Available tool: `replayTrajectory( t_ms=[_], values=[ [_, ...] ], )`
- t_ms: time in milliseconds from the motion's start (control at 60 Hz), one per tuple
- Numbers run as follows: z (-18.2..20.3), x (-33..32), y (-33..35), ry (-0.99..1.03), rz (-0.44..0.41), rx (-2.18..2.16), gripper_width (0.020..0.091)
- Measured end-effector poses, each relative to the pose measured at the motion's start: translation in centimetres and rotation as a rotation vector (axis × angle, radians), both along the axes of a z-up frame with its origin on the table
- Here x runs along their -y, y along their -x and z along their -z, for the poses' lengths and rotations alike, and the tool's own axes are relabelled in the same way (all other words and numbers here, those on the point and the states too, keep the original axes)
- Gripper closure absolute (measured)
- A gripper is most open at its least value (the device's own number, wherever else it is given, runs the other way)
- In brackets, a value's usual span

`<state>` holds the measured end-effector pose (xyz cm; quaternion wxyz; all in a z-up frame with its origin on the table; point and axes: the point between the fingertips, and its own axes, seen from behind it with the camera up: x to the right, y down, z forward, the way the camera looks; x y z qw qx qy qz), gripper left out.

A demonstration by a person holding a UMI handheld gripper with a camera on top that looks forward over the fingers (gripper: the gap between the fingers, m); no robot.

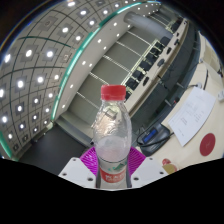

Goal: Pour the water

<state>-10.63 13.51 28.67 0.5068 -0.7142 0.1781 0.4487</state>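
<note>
Ceiling lights (35, 70) dot the curved surface beyond the gripper's near finger. Between the fingers stands an upright clear water bottle (112, 135) with a red cap (114, 92); the gripper (112, 165) pinches it, magenta pads (93, 160) pressed against its lower body. Farther over, white paper (190, 118) lies on a desk (205, 75).

Ceiling (40, 60) fills the far side, dark panels dotted with rows of small round lights, a teal light strip (95, 42) curving along its edge. Pale slatted wall or stair section (110, 85) beside it. White paper sheet (190, 118) on a desk (205, 85); small red object (207, 143) nearby, possibly a sticker.
</note>
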Motion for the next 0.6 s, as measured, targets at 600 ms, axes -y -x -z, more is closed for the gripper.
replayTrajectory(
  t_ms=[600],
  values=[
    [18.5,-3.8,-20.0,-0.058,0.103,0.981,0.0758]
  ],
)
